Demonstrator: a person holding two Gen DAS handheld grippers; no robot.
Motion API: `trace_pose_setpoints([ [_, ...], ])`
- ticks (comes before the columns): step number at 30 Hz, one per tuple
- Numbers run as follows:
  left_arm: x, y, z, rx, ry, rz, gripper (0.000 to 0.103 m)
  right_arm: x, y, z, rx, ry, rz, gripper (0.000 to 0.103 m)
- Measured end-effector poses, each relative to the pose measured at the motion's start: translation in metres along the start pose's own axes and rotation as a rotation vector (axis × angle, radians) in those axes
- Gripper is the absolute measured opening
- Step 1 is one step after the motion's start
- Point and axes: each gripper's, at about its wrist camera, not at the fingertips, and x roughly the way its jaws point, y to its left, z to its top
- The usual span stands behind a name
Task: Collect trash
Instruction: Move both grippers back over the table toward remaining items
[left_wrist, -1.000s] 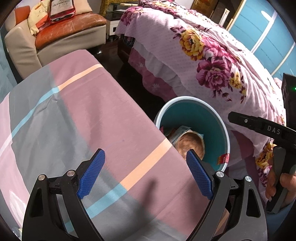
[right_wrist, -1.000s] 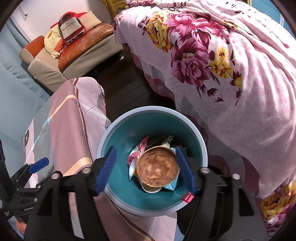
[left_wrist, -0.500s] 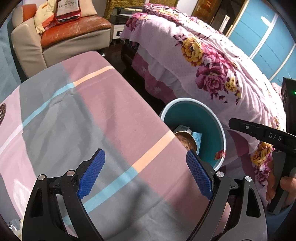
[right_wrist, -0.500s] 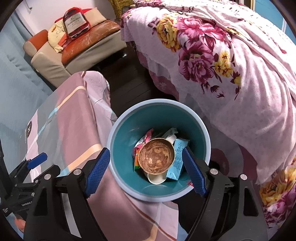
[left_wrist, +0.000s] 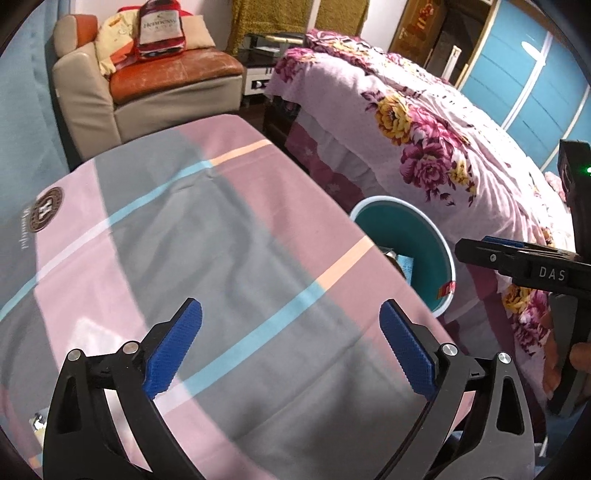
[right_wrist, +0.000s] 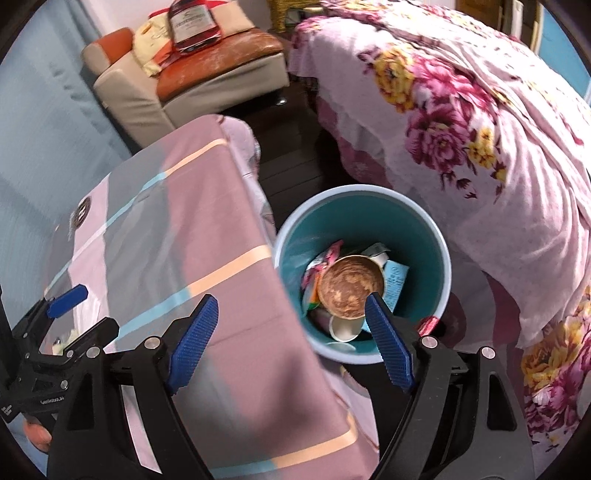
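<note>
In the left wrist view, the left tongs (left_wrist: 290, 347) are seen with black angular arms and blue pads of a fine knurled texture; the jaws are spreading wider, and nothing is held between them. Below them a table (left_wrist: 207, 236) is covered by a smooth cloth in blocks of mauve, grey and pale pink, crossed by thin blue, white and peach stripes, with a round dark emblem near the left edge. Just past the table's right edge a round bin (left_wrist: 421, 254) is partly seen, teal inside with a pale rim, its mouth turned upward and its long axis upright. The right tongs (left_wrist: 517, 254) are seen side-on at the right edge. A bed (left_wrist: 443, 140) under a soft floral cover lies beyond the bin, and a worn orange-and-beige armchair (left_wrist: 147, 85) stands further back.

In the right wrist view, the right tongs (right_wrist: 290, 339) are seen spread, their jaws opening a little further, with nothing pinched; one pad stands over the table (right_wrist: 177, 236), the other over the bin (right_wrist: 436, 236). The trash (right_wrist: 351, 284) is found inside the bin: a round cup with brown-smeared contents facing up, a white cup on its side beneath it, crinkled colourful wrappers and a pale blue carton. The left tongs (right_wrist: 79, 314) are seen at the lower left, over the table.
</note>
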Motion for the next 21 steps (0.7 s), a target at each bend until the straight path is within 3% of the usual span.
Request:
trace_pose_setpoints([
  [11,-0.048,0.052,-0.042,0.019,-0.020,0.068,0.097,-0.013,0.070,-0.019,-0.127,0.030,0.012,0.084],
  [21,-0.071,0.133,-0.104,0.028,0.072,0.176,0.098,0.002,0.141,-0.040,-0.260,0.118,0.058,0.084],
])
